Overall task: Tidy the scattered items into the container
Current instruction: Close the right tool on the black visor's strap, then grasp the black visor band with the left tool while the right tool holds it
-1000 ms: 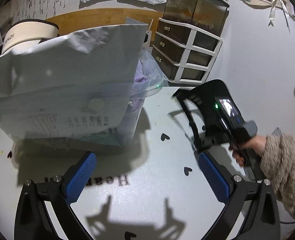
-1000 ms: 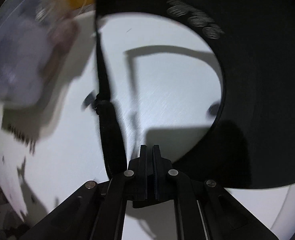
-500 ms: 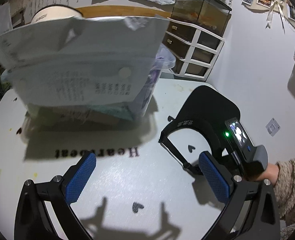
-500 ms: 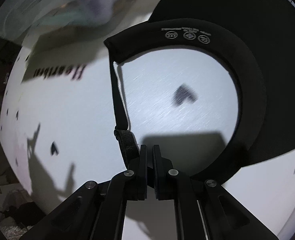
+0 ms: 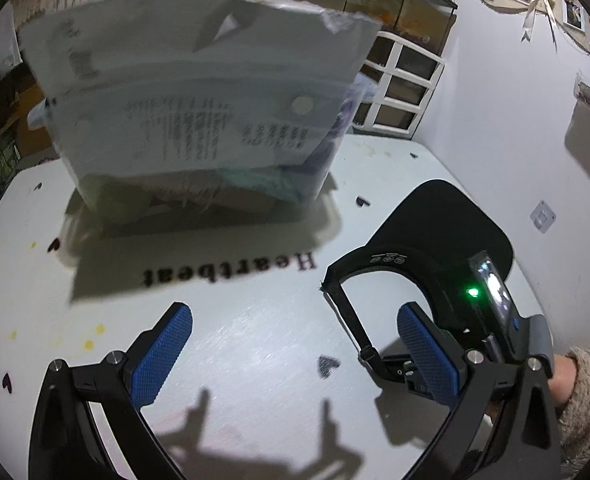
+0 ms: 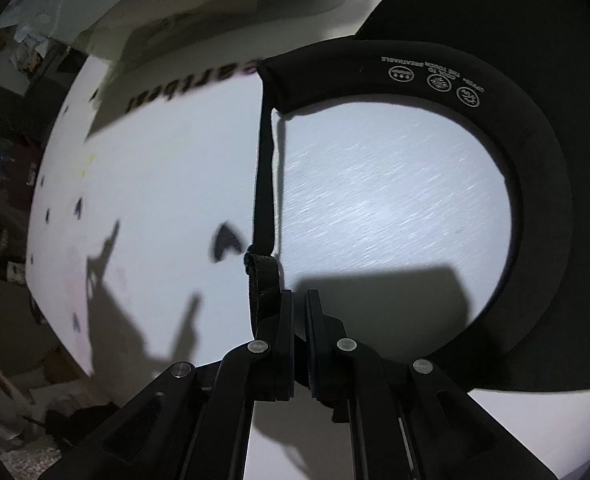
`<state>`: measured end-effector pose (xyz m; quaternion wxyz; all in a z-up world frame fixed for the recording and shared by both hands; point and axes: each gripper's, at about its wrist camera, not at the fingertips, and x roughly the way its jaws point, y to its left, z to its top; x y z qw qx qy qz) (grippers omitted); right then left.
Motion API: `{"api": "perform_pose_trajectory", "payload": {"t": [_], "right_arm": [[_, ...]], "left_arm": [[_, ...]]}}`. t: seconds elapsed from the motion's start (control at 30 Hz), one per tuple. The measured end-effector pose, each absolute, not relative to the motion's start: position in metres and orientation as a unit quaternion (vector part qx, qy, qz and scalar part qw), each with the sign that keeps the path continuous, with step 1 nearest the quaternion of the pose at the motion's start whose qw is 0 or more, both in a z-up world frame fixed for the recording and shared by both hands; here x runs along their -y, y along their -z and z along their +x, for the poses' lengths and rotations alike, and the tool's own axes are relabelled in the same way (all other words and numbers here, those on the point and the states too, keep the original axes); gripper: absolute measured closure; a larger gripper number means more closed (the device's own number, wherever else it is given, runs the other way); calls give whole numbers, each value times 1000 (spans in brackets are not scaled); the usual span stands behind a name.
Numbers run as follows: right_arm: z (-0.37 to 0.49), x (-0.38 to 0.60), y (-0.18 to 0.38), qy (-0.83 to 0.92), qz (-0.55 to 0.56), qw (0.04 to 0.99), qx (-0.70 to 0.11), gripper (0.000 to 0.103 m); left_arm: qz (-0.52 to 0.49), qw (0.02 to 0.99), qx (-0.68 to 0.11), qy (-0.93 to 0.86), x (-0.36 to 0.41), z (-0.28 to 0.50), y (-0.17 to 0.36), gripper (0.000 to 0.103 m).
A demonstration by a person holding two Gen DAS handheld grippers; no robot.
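A black sun visor with a curved headband and a thin strap sits low at the table's right side; I cannot tell whether it touches the top. My right gripper is shut on the strap's buckle end. Its black body with a green light shows in the left wrist view, held by a hand in a fuzzy sleeve. My left gripper stands open above the table with nothing between its blue pads. A clear plastic bin at the back holds clothes and a grey mailer bag that sticks out above its rim.
The white round table carries "Heartbeat" lettering and small black hearts. Behind it stand a white drawer unit with a glass tank on top and a white wall with photos. Clutter lies on the floor beyond the table's left edge.
The right gripper has carried the visor from up beside the bin down to the near right of the table. The left gripper has drawn back from the bin and stayed open.
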<state>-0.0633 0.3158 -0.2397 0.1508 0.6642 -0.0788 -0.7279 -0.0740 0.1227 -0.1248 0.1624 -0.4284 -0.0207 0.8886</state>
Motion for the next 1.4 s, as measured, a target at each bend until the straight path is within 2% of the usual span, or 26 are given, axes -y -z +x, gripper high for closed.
{"api": "perform_pose_trajectory", "payload": {"t": [0.1, 0.17, 0.33, 0.4, 0.47, 0.6, 0.67, 0.8, 0.93, 1.1, 1.3, 1.33, 1.37, 1.4], "right_arm": [[-50, -304, 242, 725, 662, 158, 106, 96], [-42, -293, 243, 725, 661, 163, 109, 96], [-23, -265, 245, 725, 656, 173, 116, 96], [-17, -256, 246, 725, 655, 176, 117, 96], [-15, -251, 250, 723, 655, 174, 132, 96], [-8, -256, 249, 727, 650, 169, 143, 96], [-5, -257, 250, 727, 649, 167, 149, 96], [-2, -254, 252, 728, 647, 164, 157, 96], [-4, -244, 254, 726, 650, 160, 160, 96], [-6, -244, 244, 729, 653, 148, 140, 95], [0, -270, 185, 783, 596, 131, 116, 95], [1, -278, 169, 795, 582, 126, 119, 89], [3, -286, 153, 806, 567, 122, 123, 62], [4, -294, 137, 816, 552, 117, 126, 43]], "left_arm": [[-441, 170, 20, -881, -112, -72, 135, 2], [-450, 179, 19, -875, -107, -71, 141, 6], [-481, 207, 8, -852, -113, -72, 165, 7], [-495, 217, -1, -841, -120, -74, 177, 10], [-515, 229, 2, -826, -126, -77, 190, 27], [-543, 223, -12, -809, -133, -81, 217, 31], [-562, 222, -7, -797, -134, -83, 230, 53], [-578, 217, -4, -787, -135, -84, 245, 66], [-584, 215, -18, -782, -137, -86, 250, 94], [-584, 209, -16, -784, -128, -84, 250, 100], [-582, 187, -13, -792, -103, -87, 251, 100], [-580, 183, -16, -793, -100, -87, 251, 100], [-580, 180, -15, -794, -94, -87, 252, 100], [-580, 177, -14, -795, -89, -88, 252, 100]]}}
